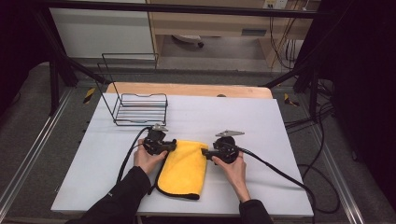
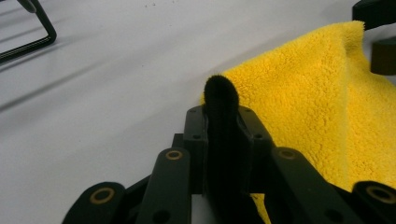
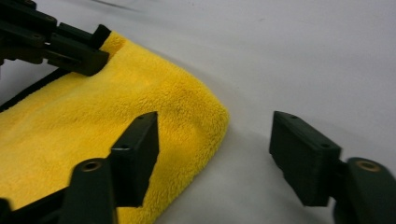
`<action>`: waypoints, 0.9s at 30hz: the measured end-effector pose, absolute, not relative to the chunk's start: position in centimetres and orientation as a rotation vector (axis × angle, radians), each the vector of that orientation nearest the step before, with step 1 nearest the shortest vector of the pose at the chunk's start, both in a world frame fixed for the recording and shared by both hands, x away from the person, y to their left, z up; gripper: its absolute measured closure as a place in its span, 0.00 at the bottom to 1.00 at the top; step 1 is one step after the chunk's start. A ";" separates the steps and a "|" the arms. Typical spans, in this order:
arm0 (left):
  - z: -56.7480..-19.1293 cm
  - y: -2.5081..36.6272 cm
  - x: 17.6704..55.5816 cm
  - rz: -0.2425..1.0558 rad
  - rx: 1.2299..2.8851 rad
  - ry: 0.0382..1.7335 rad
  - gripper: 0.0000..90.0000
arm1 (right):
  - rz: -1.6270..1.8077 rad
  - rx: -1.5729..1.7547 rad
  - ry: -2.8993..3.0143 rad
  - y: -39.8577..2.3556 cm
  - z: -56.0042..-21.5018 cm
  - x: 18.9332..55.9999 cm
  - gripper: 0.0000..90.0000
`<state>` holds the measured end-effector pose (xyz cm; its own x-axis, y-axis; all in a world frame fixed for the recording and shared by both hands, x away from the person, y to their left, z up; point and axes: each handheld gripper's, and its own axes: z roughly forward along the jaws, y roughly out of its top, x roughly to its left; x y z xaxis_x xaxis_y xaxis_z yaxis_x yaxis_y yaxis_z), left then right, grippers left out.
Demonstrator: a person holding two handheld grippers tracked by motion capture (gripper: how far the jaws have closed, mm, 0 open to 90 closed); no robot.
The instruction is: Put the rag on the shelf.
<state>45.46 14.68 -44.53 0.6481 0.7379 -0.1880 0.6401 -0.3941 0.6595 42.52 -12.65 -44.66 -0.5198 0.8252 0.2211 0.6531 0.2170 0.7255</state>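
A folded yellow cloth (image 1: 184, 168) with black trim lies on the white table (image 1: 243, 116), between a person's two hands. My left gripper (image 1: 172, 145) is at the cloth's far left corner. In the left gripper view its jaws are shut (image 2: 222, 114) on the black-trimmed edge of the cloth (image 2: 317, 107). My right gripper (image 1: 204, 152) sits at the cloth's far right corner. In the right gripper view its jaws stand open (image 3: 215, 149), one above the cloth (image 3: 93, 121) and one over bare table, with the folded corner between them. The left gripper (image 3: 70, 44) shows beyond.
A black wire rack (image 1: 140, 109) stands at the back left of the table; its corner (image 2: 28, 42) is seen in the left gripper view. Cables trail from both grippers toward the table's front and right edge.
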 end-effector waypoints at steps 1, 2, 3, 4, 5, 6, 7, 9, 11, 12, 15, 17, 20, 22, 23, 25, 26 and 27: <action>-44.5 14.7 45.4 0.178 2.145 1.063 0.84 | 1.188 1.408 2.276 -12.6 -44.7 42.5 0.46; -44.5 14.6 45.4 0.179 2.148 1.057 0.84 | 1.190 1.425 2.269 -12.6 -44.8 42.7 0.50; -44.5 14.6 45.4 0.184 2.150 1.055 0.84 | 1.192 1.447 2.260 -12.5 -44.9 42.9 0.54; -44.5 14.6 45.4 0.187 2.151 1.054 0.84 | 1.191 1.458 2.264 -12.4 -45.0 43.0 0.58; -44.5 14.6 45.4 0.191 2.149 1.052 0.84 | 1.187 1.475 2.272 -12.3 -45.1 43.1 0.60; -44.5 14.5 45.3 0.195 2.151 1.050 0.84 | 1.185 1.486 2.277 -12.2 -45.3 43.2 0.63; -44.5 14.5 45.3 0.200 2.157 1.044 0.83 | 1.185 1.484 2.271 -12.2 -45.3 43.2 0.66; -44.6 14.6 45.3 0.200 2.158 1.038 0.83 | 1.188 1.500 2.281 -12.2 -45.3 43.2 0.71; -44.6 14.6 45.3 0.204 2.158 1.034 0.83 | 1.202 1.519 2.295 -12.2 -45.3 43.2 0.78; -44.6 14.5 45.3 0.208 2.156 1.029 0.83 | 1.215 1.536 2.299 -12.1 -45.3 43.2 0.83; -44.6 14.6 45.3 0.207 2.155 1.019 0.83 | 1.223 1.552 2.305 -12.1 -45.3 43.3 0.86; -44.7 14.7 45.4 0.192 2.148 1.023 0.83 | 1.223 1.556 2.309 -12.1 -45.3 43.4 0.89; -44.7 14.8 45.5 0.173 2.133 1.041 0.85 | 1.225 1.560 2.311 -12.1 -45.2 43.4 0.91; -44.6 14.9 45.5 0.170 2.128 1.048 0.86 | 1.228 1.552 2.312 -12.1 -45.1 43.4 0.92; -44.5 15.0 45.5 0.166 2.122 1.050 0.87 | 1.227 1.547 2.314 -12.2 -45.1 43.4 0.92; -44.4 15.1 45.4 0.165 2.115 1.050 0.88 | 1.234 1.533 2.311 -12.2 -44.8 43.2 0.93; -44.2 15.2 45.3 0.172 2.105 1.048 0.88 | 1.253 1.519 2.302 -12.4 -44.4 43.0 0.93; -44.0 15.2 45.1 0.183 2.098 1.042 0.88 | 1.253 1.519 2.302 -12.4 -44.4 43.0 0.93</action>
<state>45.11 15.21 -44.02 0.6552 0.7293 -0.1974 0.6186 -0.3679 0.6942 43.05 -12.36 -44.44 -0.4927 0.8059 0.3282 0.7131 0.1577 0.6831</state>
